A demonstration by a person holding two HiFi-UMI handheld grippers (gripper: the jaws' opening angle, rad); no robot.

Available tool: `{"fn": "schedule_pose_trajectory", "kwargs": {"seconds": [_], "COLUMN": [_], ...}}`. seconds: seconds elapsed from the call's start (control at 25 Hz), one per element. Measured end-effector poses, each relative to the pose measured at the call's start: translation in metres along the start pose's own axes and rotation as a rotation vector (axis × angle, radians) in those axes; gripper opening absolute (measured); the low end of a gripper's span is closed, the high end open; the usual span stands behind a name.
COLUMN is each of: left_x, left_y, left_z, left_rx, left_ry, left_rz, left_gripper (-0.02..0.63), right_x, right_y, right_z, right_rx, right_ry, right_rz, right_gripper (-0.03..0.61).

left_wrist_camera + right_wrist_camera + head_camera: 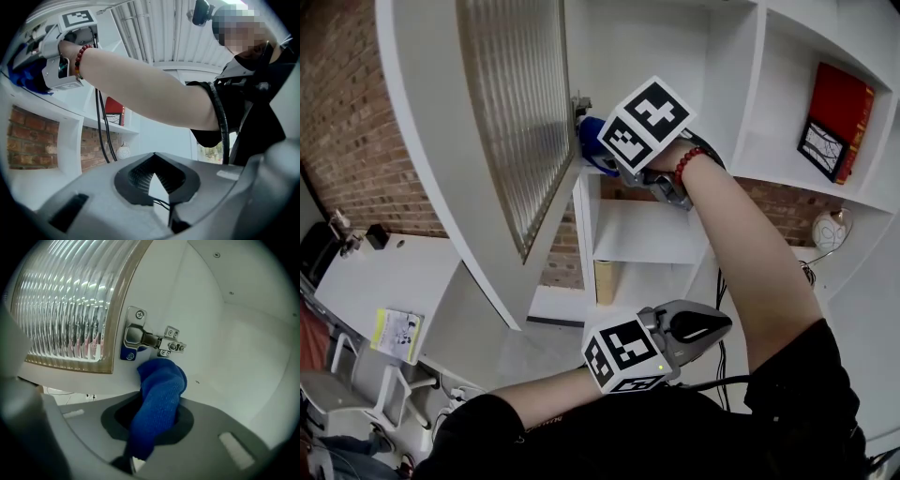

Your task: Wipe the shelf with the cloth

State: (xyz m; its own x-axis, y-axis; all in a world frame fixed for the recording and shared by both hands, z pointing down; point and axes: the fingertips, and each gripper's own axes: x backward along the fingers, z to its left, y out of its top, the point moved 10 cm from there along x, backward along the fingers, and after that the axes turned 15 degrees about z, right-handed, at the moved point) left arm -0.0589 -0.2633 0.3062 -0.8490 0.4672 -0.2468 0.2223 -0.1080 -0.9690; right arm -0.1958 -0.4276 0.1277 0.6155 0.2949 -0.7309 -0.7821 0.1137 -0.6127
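Note:
A blue cloth (pixel 160 391) is clamped in my right gripper (pixel 151 423), whose jaws are shut on it. The cloth's bunched end presses on the white inner wall of the shelf (pixel 234 348), just below a metal door hinge (pixel 151 340). In the head view the right gripper (pixel 598 155) reaches up into an upper compartment of the white shelf (pixel 647 232), the cloth (pixel 591 139) showing at its tip. My left gripper (pixel 712 327) hangs low near my body, jaws shut, nothing in them. In its own view the left gripper (pixel 157 180) points up at my right arm.
A ribbed-glass door (pixel 517 112) stands open left of the right gripper. A red book (pixel 839 112) leans in the right compartment, with a round white ornament (pixel 831 230) below it. Black cables (pixel 719 281) hang down. A white desk (pixel 389 281) with a booklet (pixel 397 334) lies lower left.

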Motion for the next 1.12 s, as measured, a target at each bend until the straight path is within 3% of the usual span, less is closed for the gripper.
{"fn": "schedule_pose_trajectory", "kwargs": {"seconds": [0.64, 1.12], "left_x": [-0.02, -0.054], "left_y": [0.005, 0.01], "left_z": [-0.006, -0.022], "left_rx": [-0.023, -0.042], "left_ry": [-0.061, -0.14], "left_rz": [0.009, 0.025], "left_gripper": [0.003, 0.003], "right_x": [0.015, 0.056], "right_y": [-0.033, -0.105], "right_z": [-0.017, -0.056], "right_rx": [-0.178, -0.373], "right_ry": [0.011, -0.141], "right_rz": [-0.065, -0.087], "right_gripper": [0.057, 0.057]}}
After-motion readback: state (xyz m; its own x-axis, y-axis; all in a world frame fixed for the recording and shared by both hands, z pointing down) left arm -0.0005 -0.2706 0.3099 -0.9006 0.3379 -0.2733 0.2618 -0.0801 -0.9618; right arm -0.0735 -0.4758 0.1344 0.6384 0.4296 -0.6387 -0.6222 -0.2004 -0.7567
